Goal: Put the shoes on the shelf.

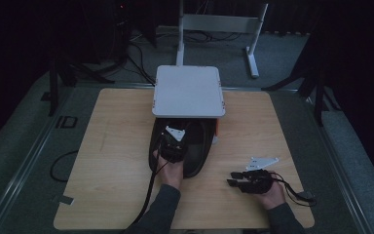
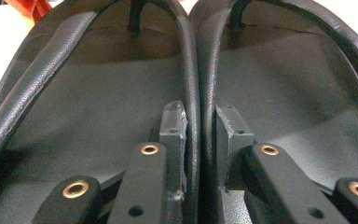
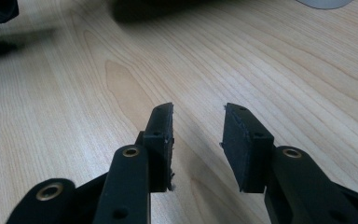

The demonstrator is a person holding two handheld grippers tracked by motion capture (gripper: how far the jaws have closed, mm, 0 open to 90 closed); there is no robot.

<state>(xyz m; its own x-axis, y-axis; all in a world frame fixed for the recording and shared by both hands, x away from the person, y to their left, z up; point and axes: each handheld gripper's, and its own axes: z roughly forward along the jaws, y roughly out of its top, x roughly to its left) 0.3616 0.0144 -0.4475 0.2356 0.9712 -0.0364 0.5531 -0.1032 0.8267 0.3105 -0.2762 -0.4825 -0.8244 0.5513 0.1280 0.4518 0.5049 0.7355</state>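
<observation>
We pinched both black sandals (image 2: pixel 121 93) together by their inner edges with the left tongs (image 2: pixel 200 135), at twelve o'clock mid-desk (image 1: pixel 117 126); right tongs (image 3: pixel 198 126) rested half-open, empty, at four o'clock.

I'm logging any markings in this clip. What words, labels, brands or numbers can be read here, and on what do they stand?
None can be read.
Pair of black sandals: no brand or size mark shows on the footbeds or straps.
Left gripper, shut on the sandals' two inner edges: no lettering.
Right gripper, open over the wooden table: no lettering.
White platform: blank.
</observation>
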